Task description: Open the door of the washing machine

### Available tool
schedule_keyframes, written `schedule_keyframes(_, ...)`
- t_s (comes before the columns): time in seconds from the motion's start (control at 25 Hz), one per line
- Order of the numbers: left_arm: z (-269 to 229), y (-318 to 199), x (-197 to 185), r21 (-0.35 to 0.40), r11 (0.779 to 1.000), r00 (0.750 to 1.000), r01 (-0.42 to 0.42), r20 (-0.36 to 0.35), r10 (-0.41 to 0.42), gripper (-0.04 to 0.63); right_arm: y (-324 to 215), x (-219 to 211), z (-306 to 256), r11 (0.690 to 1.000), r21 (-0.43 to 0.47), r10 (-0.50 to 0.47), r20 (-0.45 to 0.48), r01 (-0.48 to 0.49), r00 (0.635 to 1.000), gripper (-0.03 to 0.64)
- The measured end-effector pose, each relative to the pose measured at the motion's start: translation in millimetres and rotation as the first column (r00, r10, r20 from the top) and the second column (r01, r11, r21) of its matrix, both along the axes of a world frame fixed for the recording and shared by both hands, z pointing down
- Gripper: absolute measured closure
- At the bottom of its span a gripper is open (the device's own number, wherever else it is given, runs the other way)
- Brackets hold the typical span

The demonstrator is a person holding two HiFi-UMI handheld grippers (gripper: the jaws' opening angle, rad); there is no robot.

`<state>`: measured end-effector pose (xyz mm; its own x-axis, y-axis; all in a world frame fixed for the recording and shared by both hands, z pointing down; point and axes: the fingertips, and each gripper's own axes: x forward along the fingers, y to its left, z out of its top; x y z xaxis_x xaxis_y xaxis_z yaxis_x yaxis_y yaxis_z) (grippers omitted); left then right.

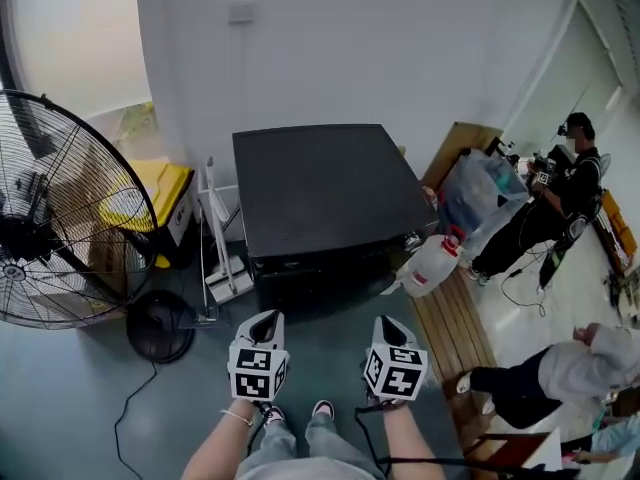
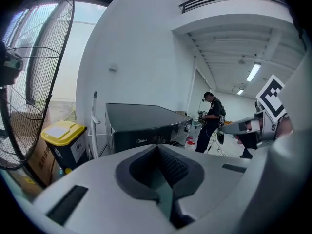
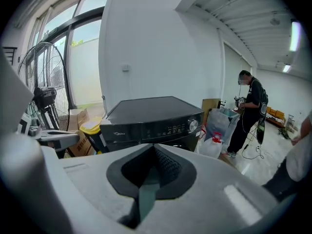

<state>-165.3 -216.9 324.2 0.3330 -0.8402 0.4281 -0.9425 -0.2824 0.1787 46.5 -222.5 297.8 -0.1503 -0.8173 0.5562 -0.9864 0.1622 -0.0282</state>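
Note:
The black washing machine [image 1: 325,188] stands against the white wall, seen from above in the head view. Its front face is dark and steeply foreshortened, so I cannot make out the door. My left gripper [image 1: 262,326] and right gripper [image 1: 392,328] hang side by side just in front of it, apart from it. In the left gripper view the jaws [image 2: 157,147] are shut on nothing, with the machine [image 2: 141,123] beyond them. In the right gripper view the gripper [image 3: 153,150] is also shut and empty, facing the control panel and its knob [image 3: 194,126].
A large floor fan [image 1: 60,218] stands at the left, beside a yellow-lidded bin [image 1: 150,193] and a white mop rack [image 1: 215,238]. Right of the machine are a white jug [image 1: 432,265] and a wooden board [image 1: 455,328]. One person stands [image 1: 560,198] and another crouches [image 1: 570,363].

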Motion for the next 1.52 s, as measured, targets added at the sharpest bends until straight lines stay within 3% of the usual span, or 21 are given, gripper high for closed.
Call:
schedule_keyframes(0.6, 66.9, -26.6, 4.6, -0.067, 0.997, 1.0, 0.025, 0.009, -0.024, 0.591, -20.8, 32.9, 67.4, 0.994, -0.1, 0.039, 0.004, -0.038, 0.999, 0.612)
schedule_keyframes(1.52, 245.1, -57.1, 3.1, -0.16, 0.984, 0.994, 0.079, -0.061, -0.09, 0.591, -42.8, 35.6, 248.4, 0.973, -0.223, 0.067, 0.03, -0.059, 0.997, 0.612)
